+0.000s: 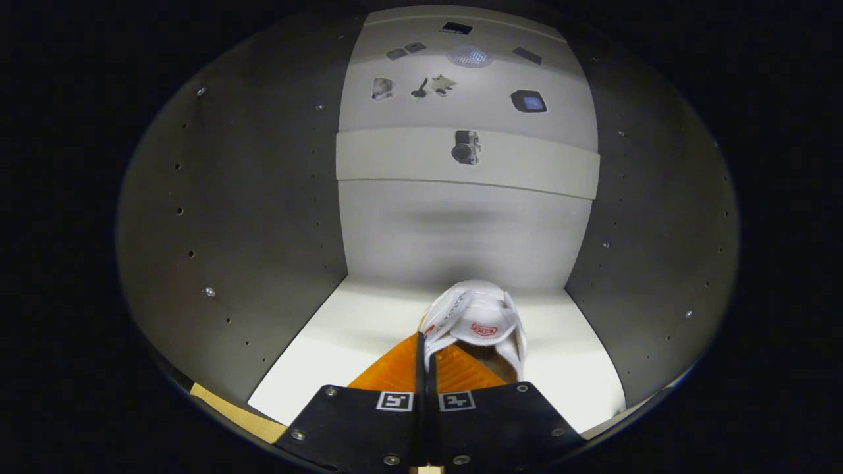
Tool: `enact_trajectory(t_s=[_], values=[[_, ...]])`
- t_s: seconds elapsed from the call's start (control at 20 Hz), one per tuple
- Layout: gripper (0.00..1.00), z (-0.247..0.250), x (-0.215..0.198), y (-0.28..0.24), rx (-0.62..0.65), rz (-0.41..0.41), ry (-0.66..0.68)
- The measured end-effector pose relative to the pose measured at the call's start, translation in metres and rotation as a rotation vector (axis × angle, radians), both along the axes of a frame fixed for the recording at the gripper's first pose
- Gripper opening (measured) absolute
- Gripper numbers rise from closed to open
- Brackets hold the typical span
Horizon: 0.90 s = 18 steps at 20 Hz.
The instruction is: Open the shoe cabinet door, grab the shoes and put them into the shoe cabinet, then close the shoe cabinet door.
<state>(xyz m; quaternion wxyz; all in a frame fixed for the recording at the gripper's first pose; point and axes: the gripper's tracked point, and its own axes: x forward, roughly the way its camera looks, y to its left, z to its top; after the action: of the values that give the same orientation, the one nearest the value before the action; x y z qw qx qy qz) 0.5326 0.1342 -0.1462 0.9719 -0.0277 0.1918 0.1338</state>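
The tongs [427,368] are pinched tight on the edge of a white shoe [484,322], its toe pointing ahead at the shoe cabinet's back wall [461,230]. The shoe hangs just over the white cabinet floor [342,336], well inside between the side walls. Best to lower it flat, sole down, before letting go, so it doesn't tip.

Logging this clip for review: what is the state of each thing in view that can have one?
hand-held gripper: shut on the shoe, fingers pinched on its near rim.
shoe: white, held, inside the cabinet with its toe pointing at the back wall; whether it rests on the floor panel is unclear.
shoe cabinet: open, with the gripper reaching inside.
upper shelf: in place across the back, bare.
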Motion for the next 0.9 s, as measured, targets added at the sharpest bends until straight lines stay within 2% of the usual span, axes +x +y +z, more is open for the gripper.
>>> enact_trajectory(t_s=[0.1, 0.3, 0.4, 0.45, 0.55, 0.9], values=[[0.00, 0.001, 0.000, 0.000, 0.013, -0.009, 0.011], [0.07, -0.001, -0.003, 0.000, 0.027, -0.016, 0.037], [0.14, 0.001, -0.005, 0.002, 0.046, -0.020, 0.031], [0.22, 0.002, -0.006, 0.000, 0.041, -0.022, 0.026], [0.26, 0.006, -0.012, -0.002, 0.044, -0.030, 0.004], [0.29, 0.040, -0.044, -0.005, 0.052, -0.026, -0.113]])
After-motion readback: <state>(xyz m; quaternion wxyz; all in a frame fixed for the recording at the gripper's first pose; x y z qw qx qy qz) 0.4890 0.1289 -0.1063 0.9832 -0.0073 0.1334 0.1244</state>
